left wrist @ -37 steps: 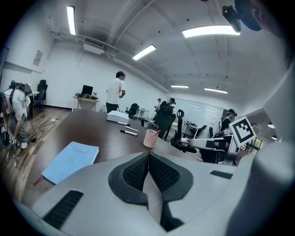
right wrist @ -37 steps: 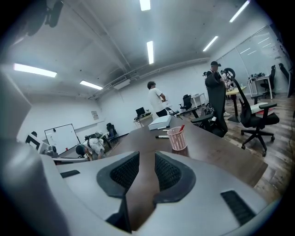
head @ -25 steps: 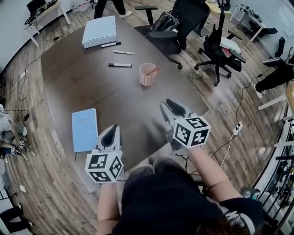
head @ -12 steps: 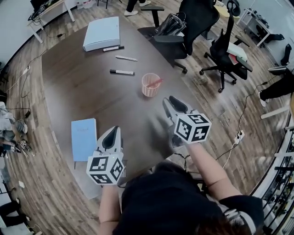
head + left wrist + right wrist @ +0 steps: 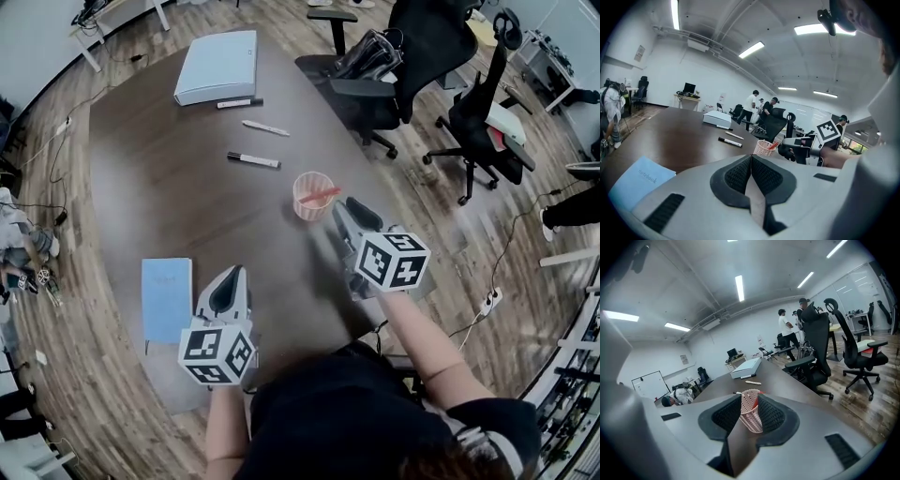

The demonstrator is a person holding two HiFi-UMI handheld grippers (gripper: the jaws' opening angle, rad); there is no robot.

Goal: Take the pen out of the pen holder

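Observation:
A pink mesh pen holder [image 5: 311, 197] stands on the dark table [image 5: 159, 206] with a red pen [image 5: 323, 193] leaning inside it. My right gripper [image 5: 345, 214] is open just short of the holder on its near right side. In the right gripper view the holder [image 5: 751, 412] and the pen's red tip [image 5: 760, 393] show through the gap ahead of the jaws, which have just opened slightly with nothing between them. My left gripper [image 5: 227, 286] hovers nearer me to the left, shut and empty [image 5: 751, 158]. From the left gripper view the holder [image 5: 764, 147] sits far ahead.
A black-and-white marker [image 5: 253, 160], a white pen [image 5: 265, 127] and a black marker [image 5: 239, 103] lie beyond the holder, before a white box [image 5: 217, 66]. A blue notebook [image 5: 166, 297] lies left of my left gripper. Office chairs [image 5: 412, 56] stand past the table's right edge.
Both grippers have moved forward over the table toward the pen holder. The right one now sits close beside the holder; the left one has advanced less.

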